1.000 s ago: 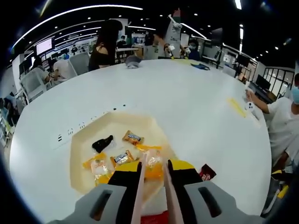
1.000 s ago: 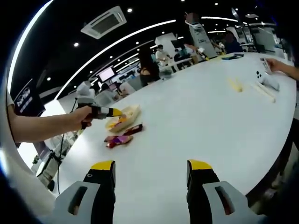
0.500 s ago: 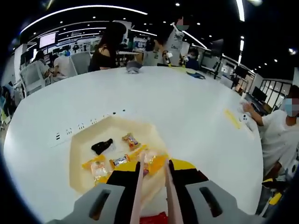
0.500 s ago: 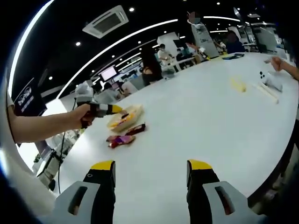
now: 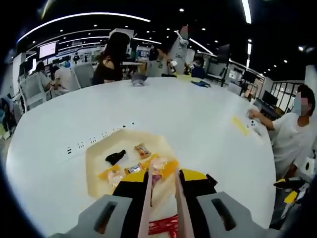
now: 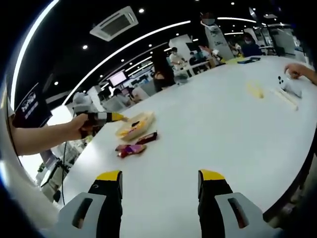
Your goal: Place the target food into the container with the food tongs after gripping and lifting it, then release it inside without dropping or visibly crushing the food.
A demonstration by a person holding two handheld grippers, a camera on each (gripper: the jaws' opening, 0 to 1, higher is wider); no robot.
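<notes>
Hovering over the tray [image 5: 99, 153]: tong-held yellow snack [image 5: 163, 166], left claw [image 5: 161, 186]

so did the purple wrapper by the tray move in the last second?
No. In the right gripper view the purple wrapper lies just as close beside the tray, on the same side; the slight shift is the camera's.

1. A wide white surface [image 5: 198, 119] with a rounded edge carries everything.
2. A shallow cream tray [image 5: 99, 156] lies on it near the left hand-held gripper, with small wrapped snacks inside.
3. A row of small dark sockets [image 5: 94, 140] is set in the surface just beside the tray's far rim.
4. Two wrappers, one dark [image 6: 147, 138] and one purple-red [image 6: 128, 149], lie beside the tray.
5. A yellow strip [image 5: 239, 125] and a white device [image 6: 288, 85] lie well apart, towards the far edge.
</notes>
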